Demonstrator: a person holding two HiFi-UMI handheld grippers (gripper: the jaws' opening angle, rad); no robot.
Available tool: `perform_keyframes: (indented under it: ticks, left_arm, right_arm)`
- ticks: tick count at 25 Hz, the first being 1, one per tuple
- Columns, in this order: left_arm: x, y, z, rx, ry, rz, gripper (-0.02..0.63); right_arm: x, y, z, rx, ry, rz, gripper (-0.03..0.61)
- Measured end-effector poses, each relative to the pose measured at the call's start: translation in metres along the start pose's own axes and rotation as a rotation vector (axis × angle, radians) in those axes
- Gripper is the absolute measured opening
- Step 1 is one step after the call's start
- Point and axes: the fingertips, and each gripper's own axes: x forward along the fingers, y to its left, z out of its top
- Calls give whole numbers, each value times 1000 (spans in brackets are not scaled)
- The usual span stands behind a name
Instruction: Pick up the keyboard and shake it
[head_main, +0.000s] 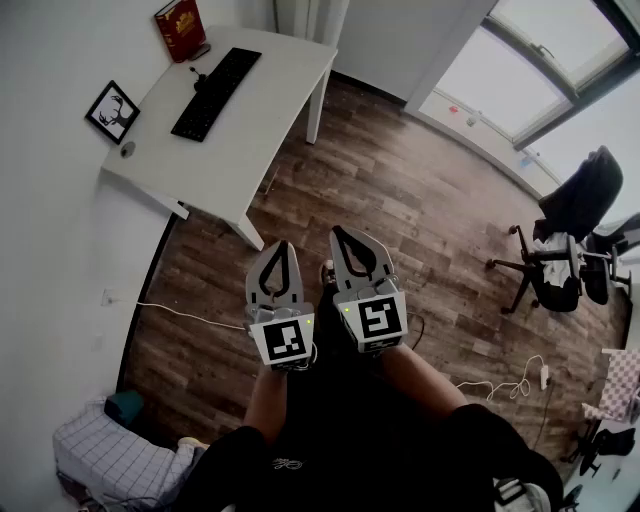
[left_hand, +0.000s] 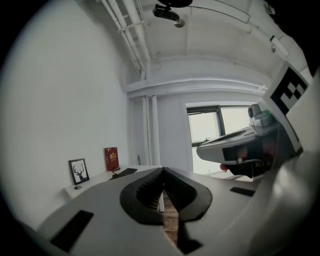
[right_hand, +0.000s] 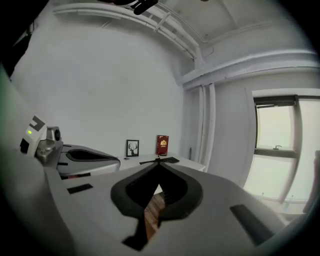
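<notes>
The keyboard (head_main: 216, 93) is showing black against the white desk (head_main: 270, 110); the book (head_main: 180, 29) is showing red with gold; the floor (head_main: 400, 190) is displaying brown wood grain; the grey left gripper (head_main: 279, 246) and right gripper (head_main: 341, 232) are bearing black-and-white square markers.

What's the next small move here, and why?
The left tool and right tool are shut and empty over the wooden floor, well short of the white desk where the keyboard lies. I'd probably carry both forward toward it first, since nothing looks within reach yet.
</notes>
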Motion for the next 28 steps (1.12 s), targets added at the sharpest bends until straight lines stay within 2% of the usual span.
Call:
perform_keyframes:
  ticks: [5,10,14,17,23,28]
  left_arm:
    - [10,18,-1,-23,7,-4,2]
    - [30,28,-12,-18,57,17,2]
    - [59,31,-14,13,85,25,2]
    - [94,42,-8,53,109,44,2]
    - [183,48,17,85,154,73,2]
    - [248,24,13,42,214,61,2]
  right_arm:
    - [19,2,2,-63,3,-3,21]
    - [46,1,-6,-57,-26,56,21]
    - [81,-15,-7,4,-58,86,21]
    - [112,-35,10,27,-93,127,21]
    - [168,-103,27,0,-124,199,21]
    - [202,-160,19,24,-96,269,21]
